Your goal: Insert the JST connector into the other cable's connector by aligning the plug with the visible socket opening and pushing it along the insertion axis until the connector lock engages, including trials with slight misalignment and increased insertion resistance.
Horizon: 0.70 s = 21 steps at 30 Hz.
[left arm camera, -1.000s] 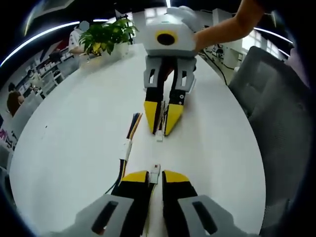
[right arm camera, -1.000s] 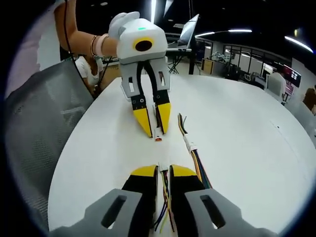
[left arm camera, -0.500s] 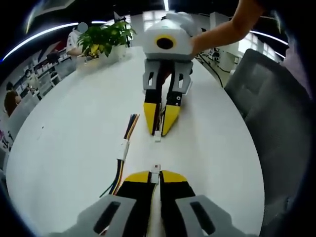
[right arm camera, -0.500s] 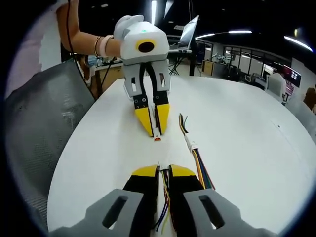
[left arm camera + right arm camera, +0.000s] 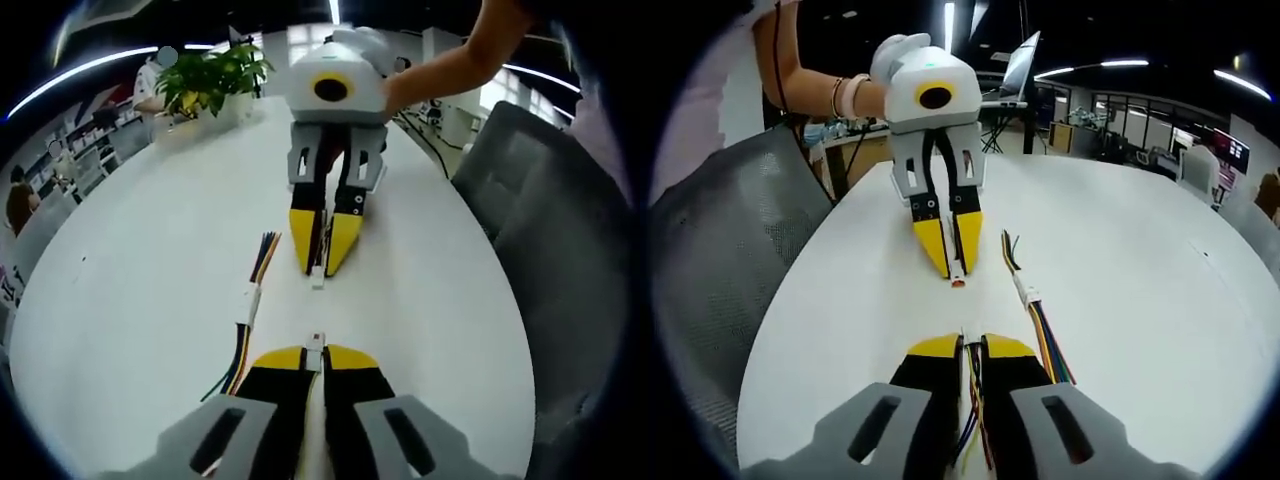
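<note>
I have one connector pinched in each gripper, and the two face each other across the white table (image 5: 150, 260) without touching, so the mating itself is not yet done. My left gripper (image 5: 314, 357) has its yellow jaws pressed together on a small white connector (image 5: 314, 349) that pokes out between the tips; from the right gripper view the same connector's end looks reddish (image 5: 957, 282). My right gripper (image 5: 962, 346) is likewise closed on its own white connector (image 5: 317, 276), with the cable's coloured wires trailing back between the jaws. The two ends look roughly in line along one axis, with a clear gap of bare table between them. A spare cable with a white connector and fanned coloured wires (image 5: 1029, 297) lies beside that line, untouched. As I judge it, grasping and coarse alignment are finished; what remains is closing the gap, seating the plug in the socket opening and pushing until the lock catches.
</note>
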Each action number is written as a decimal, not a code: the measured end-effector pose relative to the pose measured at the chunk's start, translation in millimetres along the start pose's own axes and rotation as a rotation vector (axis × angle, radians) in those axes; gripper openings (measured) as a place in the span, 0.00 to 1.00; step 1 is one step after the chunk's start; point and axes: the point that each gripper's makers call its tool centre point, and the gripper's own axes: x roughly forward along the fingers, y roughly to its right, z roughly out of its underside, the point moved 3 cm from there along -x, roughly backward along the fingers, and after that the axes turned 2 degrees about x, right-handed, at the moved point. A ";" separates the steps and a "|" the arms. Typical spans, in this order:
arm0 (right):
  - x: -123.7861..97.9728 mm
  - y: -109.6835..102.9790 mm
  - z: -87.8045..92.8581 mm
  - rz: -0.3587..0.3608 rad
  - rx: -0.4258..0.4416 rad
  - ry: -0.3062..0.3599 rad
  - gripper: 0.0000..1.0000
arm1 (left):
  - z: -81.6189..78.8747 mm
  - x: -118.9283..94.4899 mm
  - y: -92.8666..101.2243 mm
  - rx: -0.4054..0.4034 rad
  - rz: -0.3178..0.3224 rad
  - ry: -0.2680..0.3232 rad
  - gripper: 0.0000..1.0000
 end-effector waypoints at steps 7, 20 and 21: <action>1.1 -3.0 1.2 -0.011 -0.004 -0.009 0.03 | 0.5 3.0 -0.7 -0.020 0.010 -0.007 0.00; 0.6 -5.1 1.0 -0.018 -0.005 -0.028 0.03 | 0.8 3.5 -0.1 -0.002 0.005 -0.015 0.00; 0.4 -5.2 1.2 -0.019 -0.010 -0.030 0.03 | 0.7 3.5 0.1 -0.001 0.005 -0.015 0.00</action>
